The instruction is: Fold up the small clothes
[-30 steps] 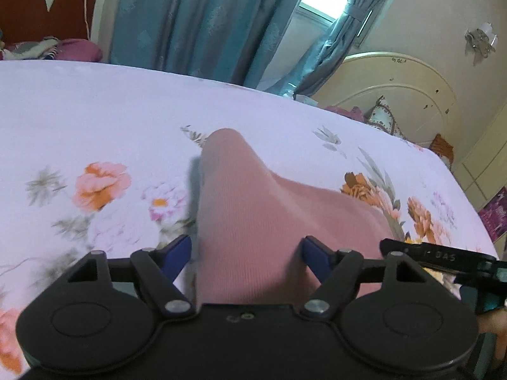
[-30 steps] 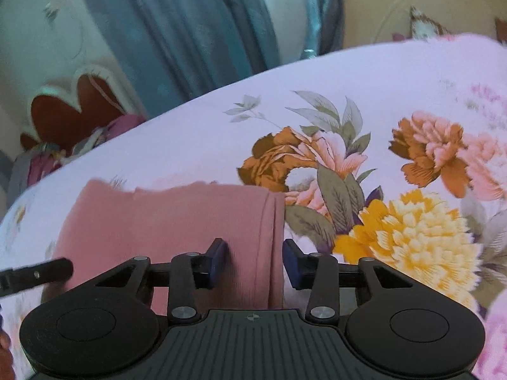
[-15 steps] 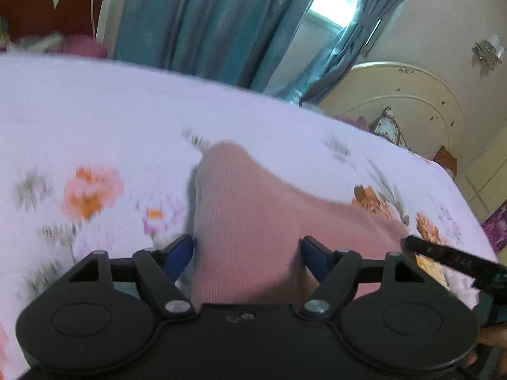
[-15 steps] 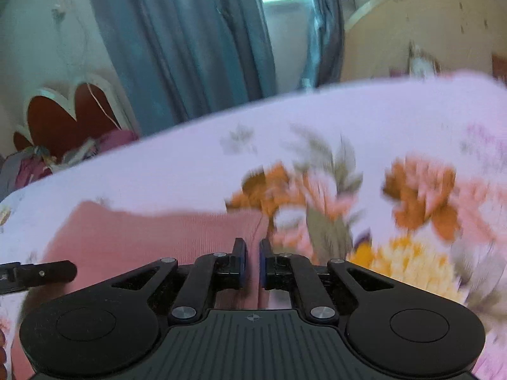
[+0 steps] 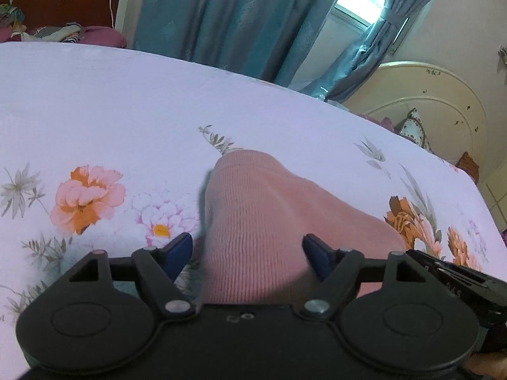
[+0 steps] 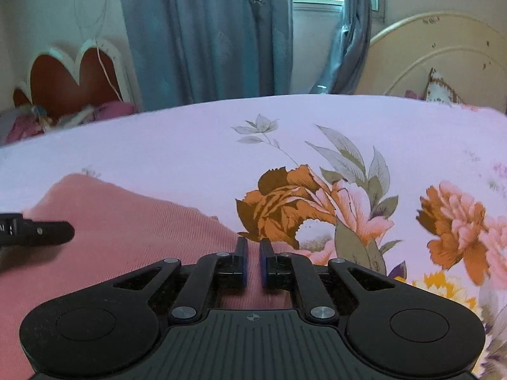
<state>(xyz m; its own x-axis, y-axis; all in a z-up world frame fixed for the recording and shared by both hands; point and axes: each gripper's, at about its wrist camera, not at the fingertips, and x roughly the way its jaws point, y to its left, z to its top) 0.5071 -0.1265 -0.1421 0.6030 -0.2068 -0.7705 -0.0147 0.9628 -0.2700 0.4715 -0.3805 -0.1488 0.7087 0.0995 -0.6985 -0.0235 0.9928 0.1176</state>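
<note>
Nearest in the right wrist view: right gripper (image 6: 252, 255), fingers pressed nearly together, pinching the right-hand edge of the pink ribbed garment (image 6: 133, 234); fabric shows in the narrow slot between the pads. The jaws have just closed on it.

Left gripper (image 5: 247, 253), fingers spread wide, straddling the garment's near end (image 5: 263, 221) without pressing on it; they have just opened a little further. Cloth sits between them, not clamped.

Garment lies on the bed's floral sheet (image 5: 126, 120), its near part bunched up toward the left camera, its far rounded end flat on the sheet.

Step, as I read it: getting a two-point hold on the near edge before a fold. One side gripped, the other not yet. The next move likely needs the left fingers to close on a matching edge, then both to lift together and carry the cloth over evenly so it doesn't skew.

Beyond the bed: teal curtains (image 6: 206, 38), window, cream headboard (image 6: 437, 50), red heart-shaped headboard (image 6: 73, 76).

Writing: small white marks on the other gripper's finger in each view, too small to read. No brands legible.
</note>
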